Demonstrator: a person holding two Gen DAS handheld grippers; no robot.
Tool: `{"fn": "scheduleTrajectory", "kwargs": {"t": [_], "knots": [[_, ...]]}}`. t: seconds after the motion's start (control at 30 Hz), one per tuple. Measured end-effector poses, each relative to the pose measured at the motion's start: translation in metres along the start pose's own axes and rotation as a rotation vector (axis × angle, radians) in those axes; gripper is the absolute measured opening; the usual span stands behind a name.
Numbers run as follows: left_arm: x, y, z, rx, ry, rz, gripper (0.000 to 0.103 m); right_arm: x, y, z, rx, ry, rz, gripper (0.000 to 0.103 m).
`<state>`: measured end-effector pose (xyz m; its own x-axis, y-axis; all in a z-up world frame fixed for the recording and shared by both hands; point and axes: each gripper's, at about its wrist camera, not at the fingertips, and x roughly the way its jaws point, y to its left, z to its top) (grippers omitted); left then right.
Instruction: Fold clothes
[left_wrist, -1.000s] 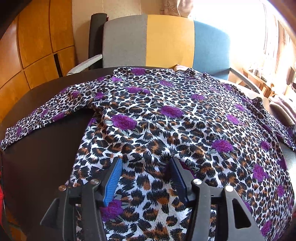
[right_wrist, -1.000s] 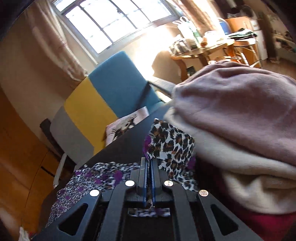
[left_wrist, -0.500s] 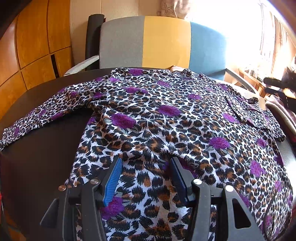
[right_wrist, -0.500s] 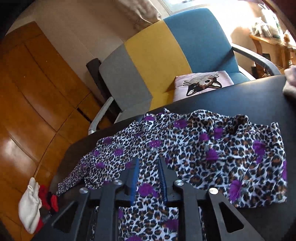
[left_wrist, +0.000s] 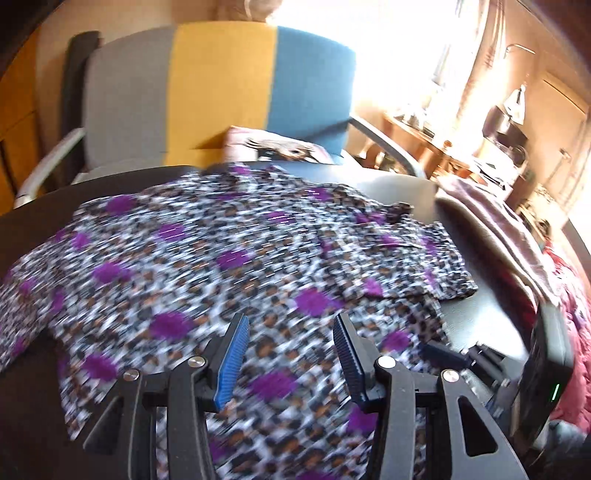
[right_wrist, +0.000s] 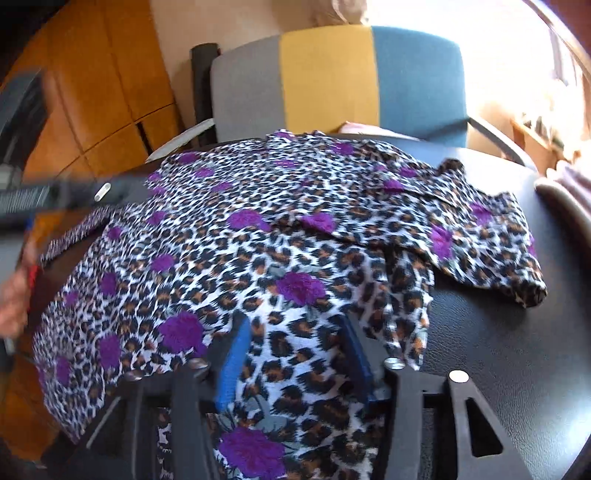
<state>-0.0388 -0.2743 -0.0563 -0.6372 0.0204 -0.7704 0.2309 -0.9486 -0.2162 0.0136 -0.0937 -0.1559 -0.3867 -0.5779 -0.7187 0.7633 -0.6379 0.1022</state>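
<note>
A leopard-print garment with purple flowers (left_wrist: 229, 258) lies spread on the dark table (left_wrist: 476, 325); it also shows in the right wrist view (right_wrist: 266, 236). Its right sleeve (right_wrist: 480, 236) is folded in over the body. My left gripper (left_wrist: 290, 332) is open and empty, just above the garment's near part. My right gripper (right_wrist: 295, 336) is open and empty, low over the garment's lower right part. The right gripper also shows at the lower right of the left wrist view (left_wrist: 436, 350), and the left gripper shows blurred at the left edge of the right wrist view (right_wrist: 29, 199).
A grey, yellow and blue armchair (left_wrist: 221, 92) stands behind the table, with a cat-print cushion (left_wrist: 280, 147) on its seat. A pile of mauve, cream and red clothes (left_wrist: 517, 236) lies at the table's right side. Wooden cabinets (right_wrist: 103, 88) stand on the left.
My right gripper let go of the sleeve, now folded onto the body, opened wide and came down near the hem. My left gripper swung to the right, staying open.
</note>
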Motion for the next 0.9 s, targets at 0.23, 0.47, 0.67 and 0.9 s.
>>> {"fn": "scheduleTrajectory", "kwargs": {"t": [0.23, 0.47, 0.67, 0.9], "knots": [[0.067, -0.034, 0.041, 0.093, 0.11, 0.011, 0.048, 0.005, 0.003, -0.003, -0.04, -0.004, 0.023, 0.078], [0.123, -0.057, 0.054, 0.193, 0.2, 0.073, 0.048, 0.005, 0.004, -0.005, -0.05, -0.003, 0.066, 0.089], [0.13, -0.074, 0.058, 0.258, 0.165, 0.103, 0.007, 0.007, 0.0, -0.003, -0.028, -0.01, 0.117, 0.094], [0.098, -0.073, 0.094, 0.162, 0.096, 0.003, 0.002, 0.009, 0.0, -0.001, -0.024, -0.013, 0.132, 0.096]]}}
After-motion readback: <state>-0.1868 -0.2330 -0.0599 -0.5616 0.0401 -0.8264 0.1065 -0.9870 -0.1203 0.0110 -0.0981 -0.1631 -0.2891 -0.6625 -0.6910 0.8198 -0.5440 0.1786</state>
